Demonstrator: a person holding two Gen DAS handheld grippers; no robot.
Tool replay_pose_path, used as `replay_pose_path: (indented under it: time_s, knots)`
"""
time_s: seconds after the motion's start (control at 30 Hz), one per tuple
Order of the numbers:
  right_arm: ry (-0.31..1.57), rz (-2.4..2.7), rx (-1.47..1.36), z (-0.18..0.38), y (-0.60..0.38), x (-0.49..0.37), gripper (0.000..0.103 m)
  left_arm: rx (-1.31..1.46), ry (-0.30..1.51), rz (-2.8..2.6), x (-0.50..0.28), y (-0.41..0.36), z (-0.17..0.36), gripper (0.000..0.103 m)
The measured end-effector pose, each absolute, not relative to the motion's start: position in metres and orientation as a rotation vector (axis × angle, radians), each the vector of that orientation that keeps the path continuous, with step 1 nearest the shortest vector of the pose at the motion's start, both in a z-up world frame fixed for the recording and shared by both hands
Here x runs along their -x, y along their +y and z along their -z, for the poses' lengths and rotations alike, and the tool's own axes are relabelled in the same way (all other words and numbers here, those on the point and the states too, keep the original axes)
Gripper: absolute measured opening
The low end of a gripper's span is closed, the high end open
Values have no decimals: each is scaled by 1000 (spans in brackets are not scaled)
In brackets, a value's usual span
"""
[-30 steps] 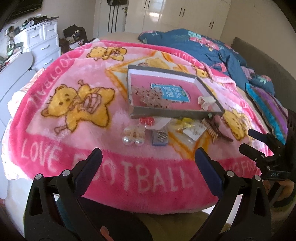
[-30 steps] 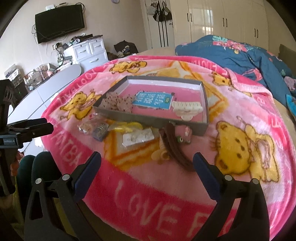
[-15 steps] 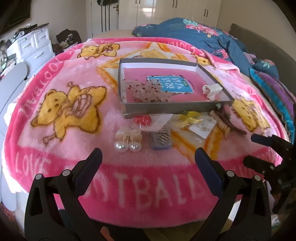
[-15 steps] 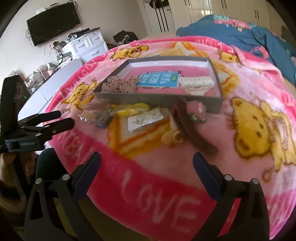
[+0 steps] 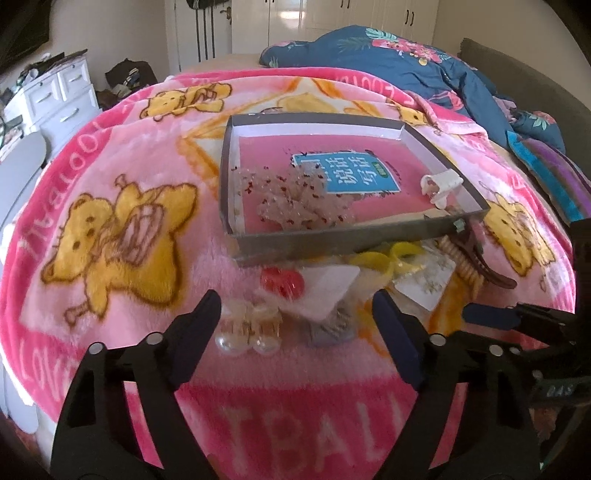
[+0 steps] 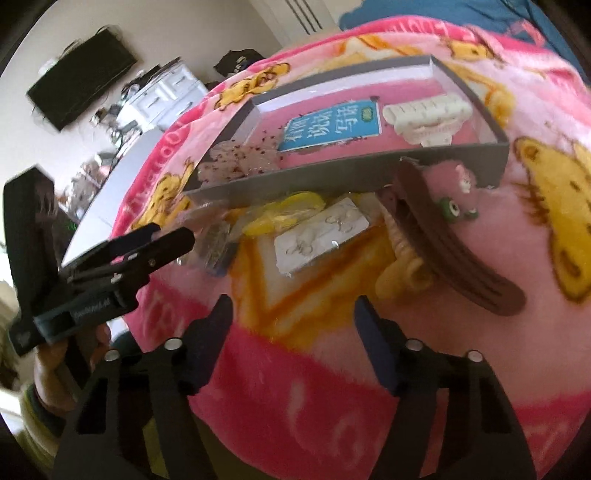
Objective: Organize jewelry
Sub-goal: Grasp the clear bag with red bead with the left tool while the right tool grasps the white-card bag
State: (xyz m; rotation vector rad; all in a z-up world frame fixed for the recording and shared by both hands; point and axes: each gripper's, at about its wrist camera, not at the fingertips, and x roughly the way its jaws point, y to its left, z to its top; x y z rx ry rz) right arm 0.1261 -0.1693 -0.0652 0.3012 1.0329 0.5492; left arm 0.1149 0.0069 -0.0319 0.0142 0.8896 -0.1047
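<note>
A grey shallow box [image 5: 332,242] [image 6: 332,181] lies on a pink bear blanket [image 5: 110,177]; inside are a clear beaded piece [image 5: 295,201], a blue card [image 5: 347,171] and a white hair claw [image 5: 441,184] [image 6: 428,118]. In front of it lie pearl earrings [image 5: 245,341], a red piece [image 5: 282,282], a white card [image 5: 325,291], an earring card [image 6: 319,236], a yellow item [image 6: 284,216], a brown hair clip [image 6: 454,251] and a green frog clip [image 6: 452,210]. My left gripper [image 5: 295,317] hovers over the pearl earrings, jaws closing, nothing between them. My right gripper [image 6: 293,323] hovers near the earring card, jaws closing on nothing.
A blue floral duvet [image 5: 388,59] is bunched at the back of the bed. White drawers [image 5: 55,96] stand to the left, wardrobes [image 5: 351,14] behind, and a wall television [image 6: 81,92] hangs in the right wrist view. A hand [image 6: 55,373] holds the left gripper.
Both grippers have moved down and closer to the items in front of the box, and both sets of jaws have narrowed. The right wrist view has rolled.
</note>
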Motion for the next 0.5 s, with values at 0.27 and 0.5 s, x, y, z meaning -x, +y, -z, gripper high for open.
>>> replay_pose_path:
  time_s: [0.27,0.5]
  knots:
    - [1037,-455,-349,72,-166,-152,43,-26,895,111,-129,6,35,62]
    - [1014,-452,-380,79,-166,-162,26,-19,892,123,-134,6,39,39]
